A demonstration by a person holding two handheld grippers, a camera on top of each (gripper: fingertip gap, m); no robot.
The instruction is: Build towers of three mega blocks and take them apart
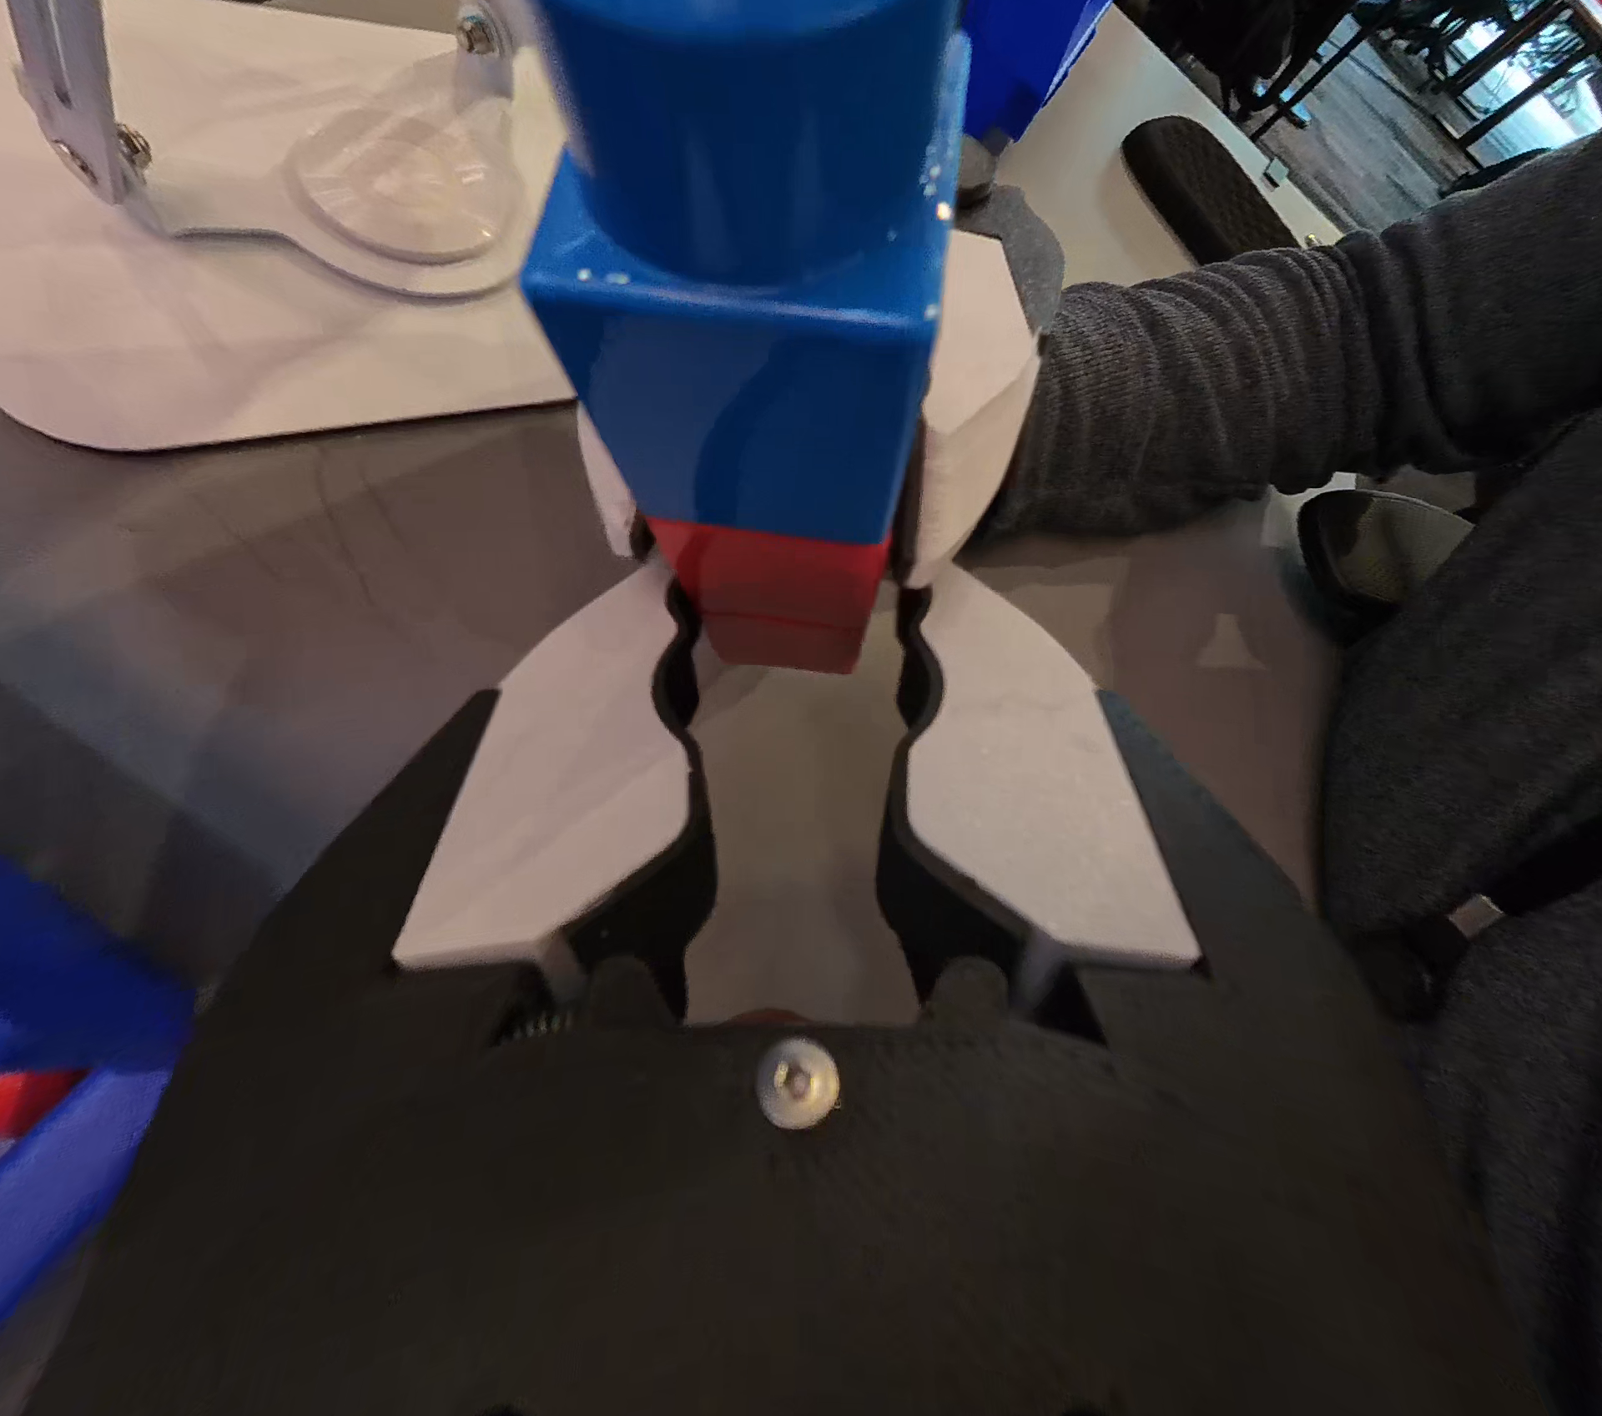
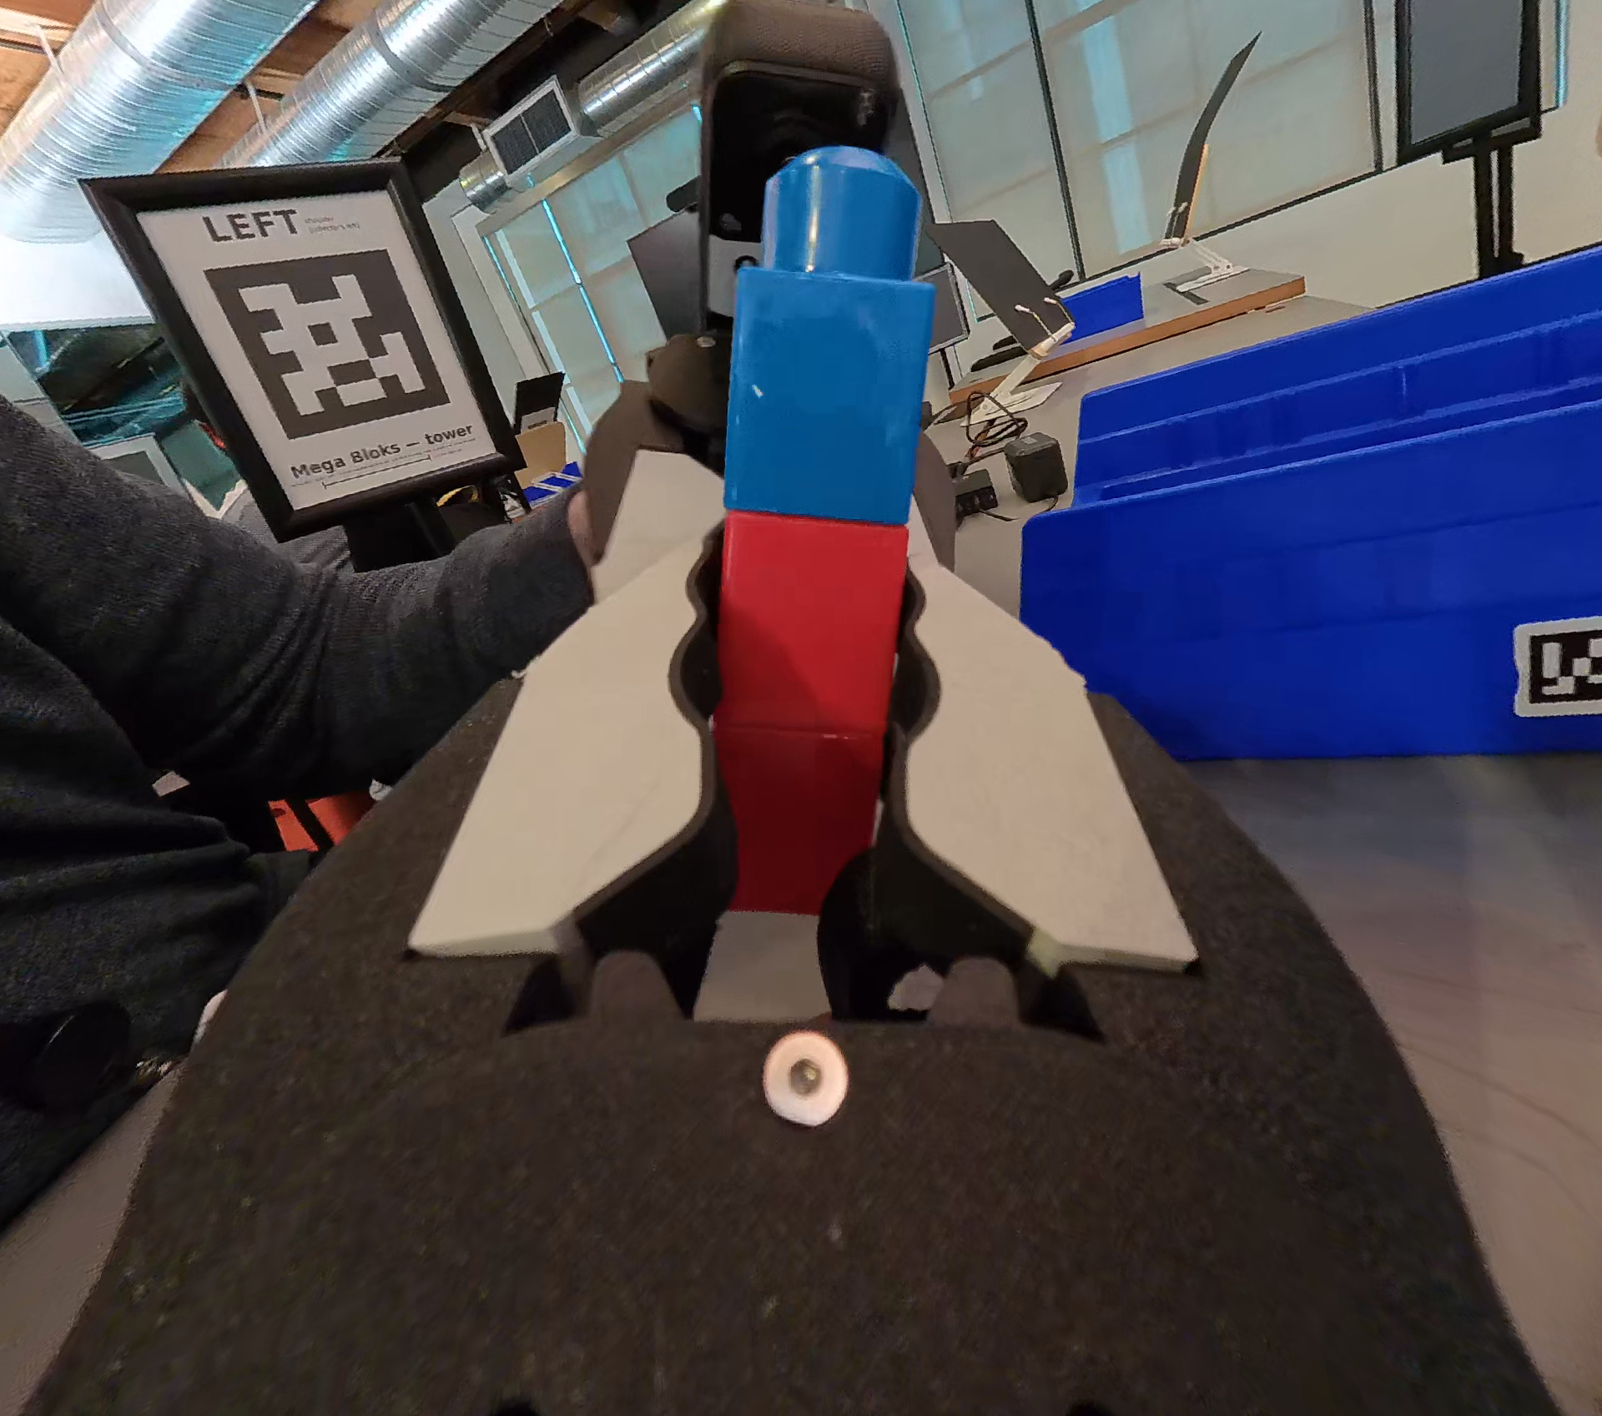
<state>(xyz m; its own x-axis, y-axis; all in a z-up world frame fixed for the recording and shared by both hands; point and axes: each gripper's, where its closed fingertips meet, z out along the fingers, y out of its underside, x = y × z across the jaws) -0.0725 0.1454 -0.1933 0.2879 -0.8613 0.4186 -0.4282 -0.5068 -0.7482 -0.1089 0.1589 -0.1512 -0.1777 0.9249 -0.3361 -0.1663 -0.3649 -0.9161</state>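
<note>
A tower of three blocks is held off the table: a blue block (image 1: 745, 412) (image 2: 823, 395) with a round stud on top, over two red blocks (image 1: 771, 594) (image 2: 806, 681). My left gripper (image 1: 791, 611) is shut on the tower at the red part. My right gripper (image 2: 810, 611) is shut on the red blocks from the opposite side. Each gripper's white fingers show behind the tower in the other's view, the right one's in the left wrist view (image 1: 962, 490) and the left one's in the right wrist view (image 2: 641, 507).
A blue bin (image 2: 1300, 551) stands on the grey table to the right. A framed marker sign (image 2: 303, 351) stands at left. A person's grey sleeves (image 1: 1257, 377) (image 2: 260, 637) reach in. A white stand base (image 1: 260, 334) lies behind, and another blue bin (image 1: 69, 1071) is at lower left. My right fingertips sit around 5 cm from my left ones.
</note>
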